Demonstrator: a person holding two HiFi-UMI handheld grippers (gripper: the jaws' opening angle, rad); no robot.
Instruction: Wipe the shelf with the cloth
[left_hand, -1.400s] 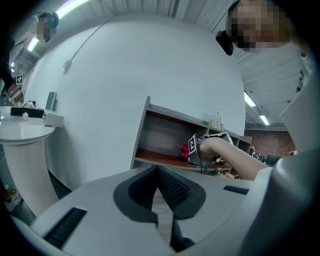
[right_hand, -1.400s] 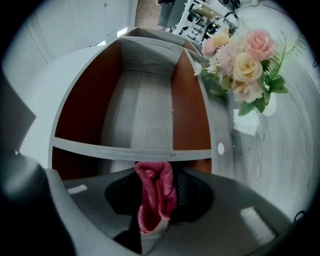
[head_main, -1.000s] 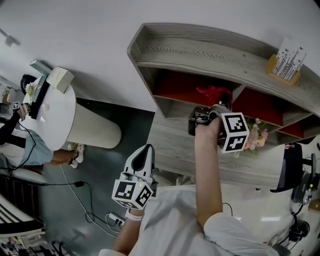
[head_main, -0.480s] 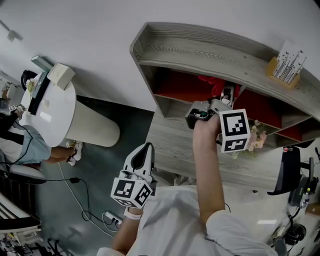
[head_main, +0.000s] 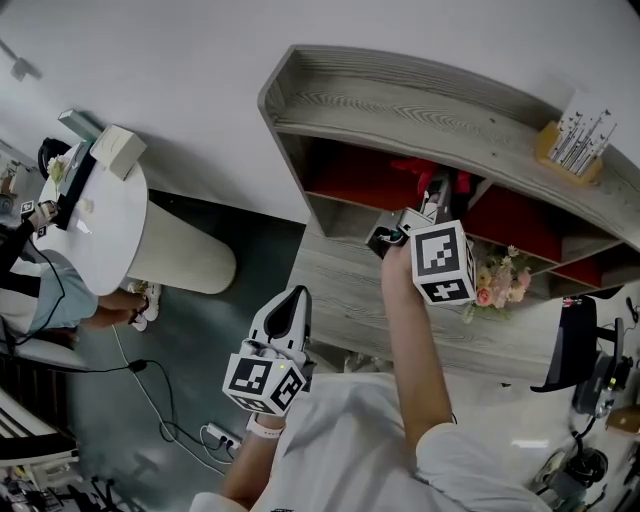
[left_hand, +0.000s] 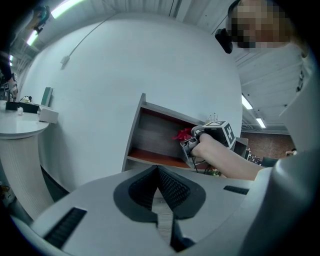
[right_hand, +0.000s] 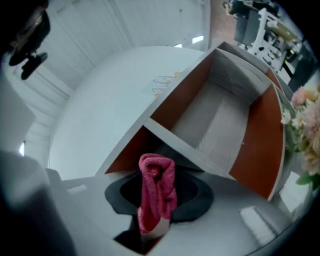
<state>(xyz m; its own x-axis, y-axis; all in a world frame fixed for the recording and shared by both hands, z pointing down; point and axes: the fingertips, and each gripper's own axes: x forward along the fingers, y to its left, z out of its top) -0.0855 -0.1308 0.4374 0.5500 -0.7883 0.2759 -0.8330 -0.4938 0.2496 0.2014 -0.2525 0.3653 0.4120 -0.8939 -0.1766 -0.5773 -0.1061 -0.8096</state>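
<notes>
My right gripper has its jaws clamped on the red cloth, which is bunched up between them. In the head view that's upper middle of the frame, up at a red-backed compartment of the shelf. My left gripper hangs lower middle, well away, with its jaws closed on nothing.

Bright, even indoor light from ceiling strips leaves only soft shadows in the shelf bays, while both gripper views bulge fisheye-fashion with dark vignetted corners, and the close-up cloth looks slightly soft.
</notes>
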